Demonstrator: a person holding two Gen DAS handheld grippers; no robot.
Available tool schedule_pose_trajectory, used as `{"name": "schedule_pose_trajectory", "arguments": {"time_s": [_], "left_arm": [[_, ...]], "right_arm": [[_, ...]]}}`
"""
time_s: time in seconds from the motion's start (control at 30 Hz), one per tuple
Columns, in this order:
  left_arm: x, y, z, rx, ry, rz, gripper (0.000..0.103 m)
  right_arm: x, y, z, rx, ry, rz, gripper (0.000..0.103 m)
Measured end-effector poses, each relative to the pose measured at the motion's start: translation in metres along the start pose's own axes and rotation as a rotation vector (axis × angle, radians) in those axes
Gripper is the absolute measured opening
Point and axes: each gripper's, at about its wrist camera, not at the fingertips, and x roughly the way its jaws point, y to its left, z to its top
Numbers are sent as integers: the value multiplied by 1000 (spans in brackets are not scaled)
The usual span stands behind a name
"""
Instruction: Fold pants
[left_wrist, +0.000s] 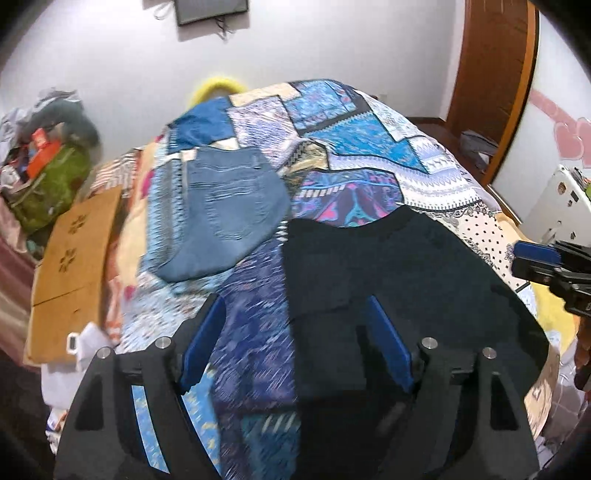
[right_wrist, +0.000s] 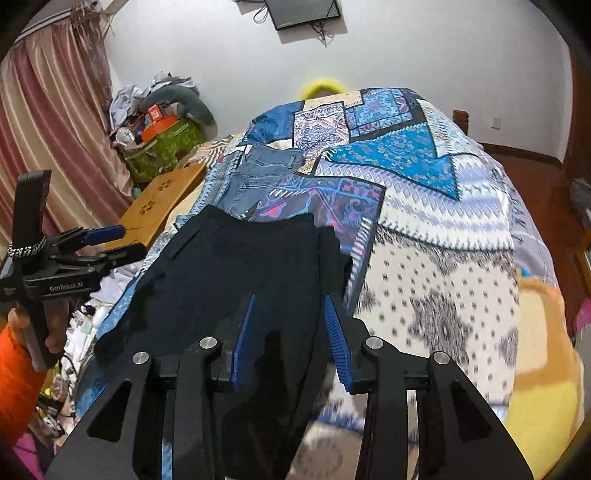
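Note:
Dark navy pants (left_wrist: 399, 273) lie spread on the patterned bedspread (left_wrist: 351, 147), waist end away from me; they also show in the right wrist view (right_wrist: 240, 273). My left gripper (left_wrist: 295, 306) is open and empty, hovering over the pants' left edge. My right gripper (right_wrist: 290, 299) is open and empty, above the pants' near right part. The right gripper shows at the right edge of the left wrist view (left_wrist: 546, 262), and the left gripper shows at the left of the right wrist view (right_wrist: 110, 243).
Folded blue jeans (left_wrist: 229, 210) lie on the bed beyond the dark pants, also in the right wrist view (right_wrist: 262, 173). A cardboard box (left_wrist: 74, 266) and a clutter pile with a green bag (right_wrist: 162, 147) stand left of the bed. Curtain (right_wrist: 48, 129) at far left.

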Motion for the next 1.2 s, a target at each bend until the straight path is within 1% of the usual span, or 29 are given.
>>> {"name": "schedule_pose_trajectory", "arguments": {"time_s": [0.17, 0.3, 0.37, 0.4, 0.47, 0.53, 0.6, 0.7, 0.8, 0.93, 0.97, 1.0, 1.03, 1.07, 1.1, 1.13, 1.17, 1.2], "left_arm": [[29, -12, 9, 22, 45, -45, 78], [53, -13, 7, 27, 104, -25, 76], [63, -8, 4, 9, 115, -9, 76], [65, -5, 3, -7, 114, 25, 76], [65, 2, 3, -29, 102, 44, 78], [68, 8, 2, -64, 104, 39, 79], [71, 10, 1, -71, 105, 37, 79], [70, 9, 2, -63, 104, 38, 79], [63, 8, 4, -51, 100, 38, 79], [43, 4, 4, -19, 62, 53, 79], [37, 4, 4, -16, 53, 52, 79], [29, 4, 3, -17, 40, 50, 79], [24, 5, 2, -18, 28, 55, 79], [18, 6, 1, -19, 17, 57, 79], [14, 7, 0, -21, 11, 54, 79], [9, 9, -1, -27, 8, 46, 79], [6, 11, -2, -34, 10, 37, 80], [4, 14, -4, -45, 13, 22, 81]], "right_arm": [[30, -7, 13, -26, 52, 8, 35], [60, -13, 16, -41, 120, -3, 35], [68, -14, 13, -61, 135, -8, 34], [69, -13, 12, -77, 132, -14, 32], [71, -12, 9, -95, 128, -15, 29], [70, -14, 9, -87, 130, -4, 20], [71, -15, 11, -81, 127, -18, 14], [70, -16, 10, -69, 131, -16, 14], [64, -10, 11, -81, 129, -40, 15], [45, -5, 14, -104, 102, -51, 15], [40, -4, 14, -105, 97, -50, 17], [33, -2, 15, -106, 90, -50, 22], [27, -2, 15, -104, 79, -46, 29], [22, -1, 16, -100, 64, -41, 33], [15, 0, 15, -97, 46, -38, 41], [10, 2, 15, -97, 32, -38, 48], [5, 3, 14, -97, 21, -37, 52], [1, 5, 12, -95, 14, -36, 59]]}}
